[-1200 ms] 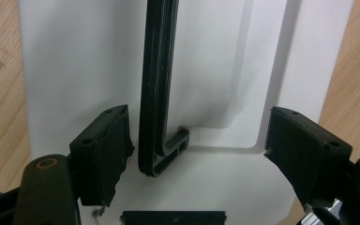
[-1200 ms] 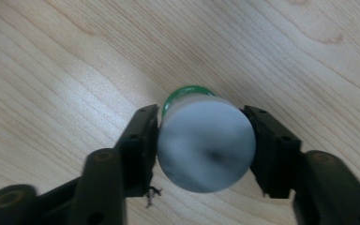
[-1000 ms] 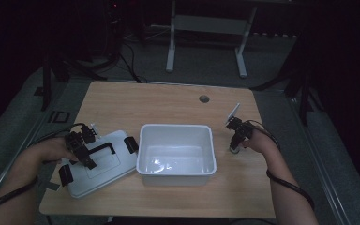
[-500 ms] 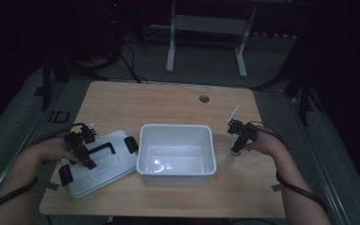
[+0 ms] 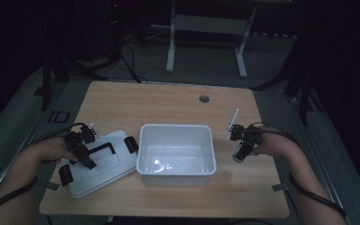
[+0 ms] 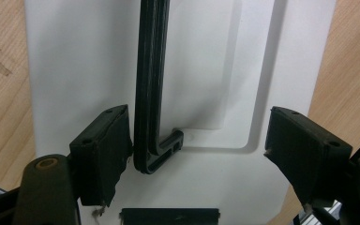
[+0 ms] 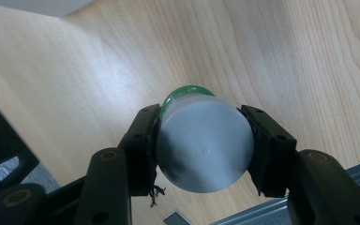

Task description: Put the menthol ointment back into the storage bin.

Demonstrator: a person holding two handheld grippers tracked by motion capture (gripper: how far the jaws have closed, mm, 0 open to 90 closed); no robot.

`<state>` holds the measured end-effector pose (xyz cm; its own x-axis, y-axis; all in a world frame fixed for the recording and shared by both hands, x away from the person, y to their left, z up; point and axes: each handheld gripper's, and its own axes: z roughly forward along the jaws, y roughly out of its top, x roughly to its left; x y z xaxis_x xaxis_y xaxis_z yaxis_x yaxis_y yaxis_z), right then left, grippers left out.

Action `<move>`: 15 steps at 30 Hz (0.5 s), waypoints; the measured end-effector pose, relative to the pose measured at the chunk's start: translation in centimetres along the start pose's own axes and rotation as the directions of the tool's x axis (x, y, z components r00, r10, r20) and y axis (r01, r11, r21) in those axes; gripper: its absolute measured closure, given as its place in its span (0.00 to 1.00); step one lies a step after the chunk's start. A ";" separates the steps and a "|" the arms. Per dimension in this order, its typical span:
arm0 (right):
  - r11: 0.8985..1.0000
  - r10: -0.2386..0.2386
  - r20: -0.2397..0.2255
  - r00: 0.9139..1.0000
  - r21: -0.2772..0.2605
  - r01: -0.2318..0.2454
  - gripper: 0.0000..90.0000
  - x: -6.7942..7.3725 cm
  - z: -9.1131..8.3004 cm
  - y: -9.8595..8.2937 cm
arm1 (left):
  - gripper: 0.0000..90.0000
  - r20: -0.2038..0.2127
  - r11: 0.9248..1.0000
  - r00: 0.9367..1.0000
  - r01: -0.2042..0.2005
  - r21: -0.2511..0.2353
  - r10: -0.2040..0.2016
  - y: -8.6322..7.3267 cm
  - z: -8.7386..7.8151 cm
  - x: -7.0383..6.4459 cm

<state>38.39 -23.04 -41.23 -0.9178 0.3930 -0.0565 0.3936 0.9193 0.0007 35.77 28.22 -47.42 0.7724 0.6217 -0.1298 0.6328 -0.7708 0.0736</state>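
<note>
A white lid (image 5: 104, 172) with a black handle (image 5: 102, 149) and black end latches lies flat at the table's left. My left gripper (image 5: 80, 149) stands open over it. In the left gripper view the handle (image 6: 150, 84) runs up between the jaws of my left gripper (image 6: 197, 145), with the left pad touching it, above the lid (image 6: 70, 65). An open white tub (image 5: 176, 132) sits mid-table. To its right my right gripper (image 5: 242, 144) is shut on a small round container (image 5: 238, 155). The right gripper view shows that container (image 7: 205, 145), with its grey flat end and green band, clamped in my right gripper (image 7: 201, 143).
The wooden table (image 5: 168, 103) has a round cable hole (image 5: 204, 99) at the back and bits of tape (image 5: 279, 187) near its front corners. A metal desk frame (image 5: 171, 42) and cables stand on the dark floor behind.
My right gripper has drifted a little toward the table's front edge with the container in it. The left gripper and the lid have not moved.
</note>
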 end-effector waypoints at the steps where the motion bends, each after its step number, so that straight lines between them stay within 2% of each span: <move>1: 1.000 -0.009 0.000 1.000 -0.005 0.009 0.55 0.2 -0.3 0.0 | 0.25 0.001 1.000 1.000 0.000 0.001 0.000 0.0 0.0 0.0; 11: 0.996 -0.071 0.027 0.997 -0.043 0.072 0.55 1.8 -3.4 0.8 | 0.25 0.001 1.000 1.000 0.002 0.000 -0.002 0.0 -0.3 -0.2; 15: 0.989 -0.135 0.043 0.990 -0.050 0.137 0.56 3.0 -4.8 1.5 | 0.25 0.002 1.000 1.000 0.000 0.003 0.000 0.1 -0.2 -0.2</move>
<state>35.98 -20.43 -36.57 -0.9594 0.2641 -0.0994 0.2610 0.9644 0.0427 35.68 28.10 -47.22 0.7720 0.6217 -0.1319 0.6329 -0.7710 0.0704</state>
